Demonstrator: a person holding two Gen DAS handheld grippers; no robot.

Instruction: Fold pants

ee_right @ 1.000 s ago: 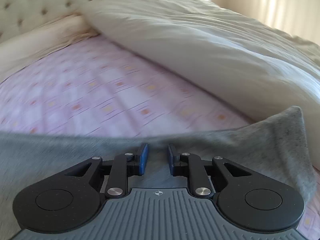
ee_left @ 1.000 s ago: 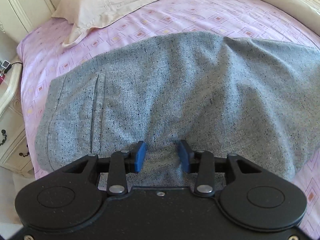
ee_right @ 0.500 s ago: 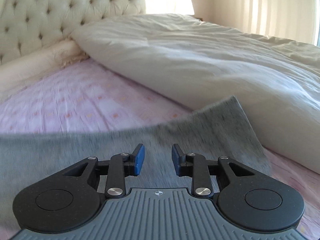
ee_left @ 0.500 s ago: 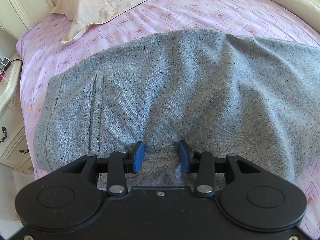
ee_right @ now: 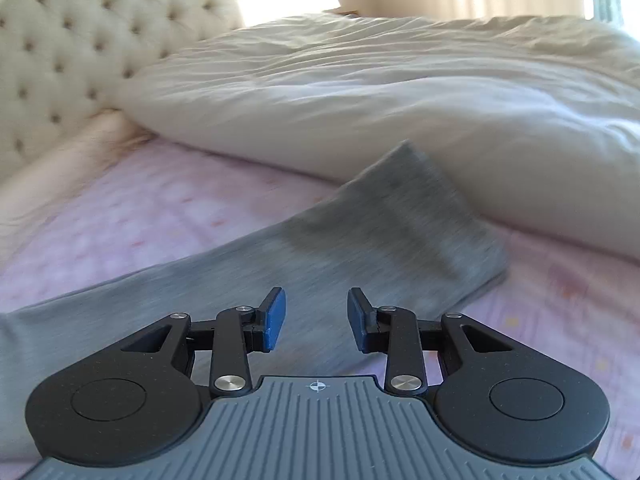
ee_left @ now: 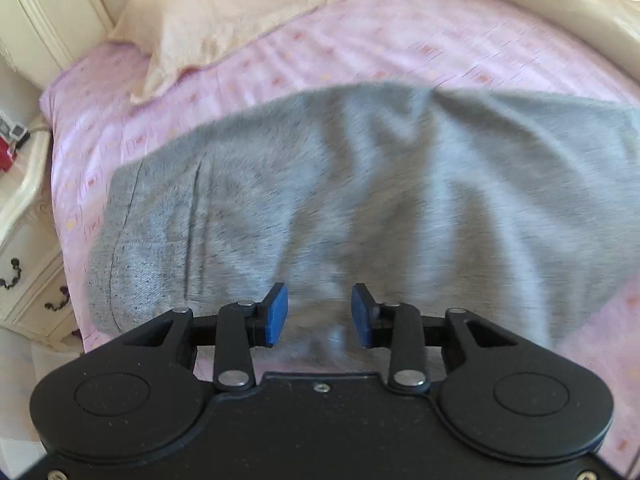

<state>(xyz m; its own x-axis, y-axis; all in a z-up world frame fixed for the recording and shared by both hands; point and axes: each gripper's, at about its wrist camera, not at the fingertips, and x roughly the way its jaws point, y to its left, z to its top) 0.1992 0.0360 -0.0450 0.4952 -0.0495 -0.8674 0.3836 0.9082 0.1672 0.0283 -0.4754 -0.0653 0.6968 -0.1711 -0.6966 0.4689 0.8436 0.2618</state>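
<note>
Left gripper point(ee_left: 319, 315): jaws closing, gray fabric bunched between the blue pads; contact cannot be told through the blur.
Right gripper point(ee_right: 316, 318): jaws opening, pads spread, cloth seen beyond them, not pinched.
Pants point(ee_left: 360, 208): spread on the pink sheet point(ee_left: 360, 48) ahead of both tools, long axis running left to right.
Left view only: waistband end at left, pillow point(ee_left: 224, 28), nightstand point(ee_left: 24, 208).
Right view only: leg end point(ee_right: 404, 216) beside the duvet point(ee_right: 380, 104), tufted headboard point(ee_right: 72, 48).
</note>
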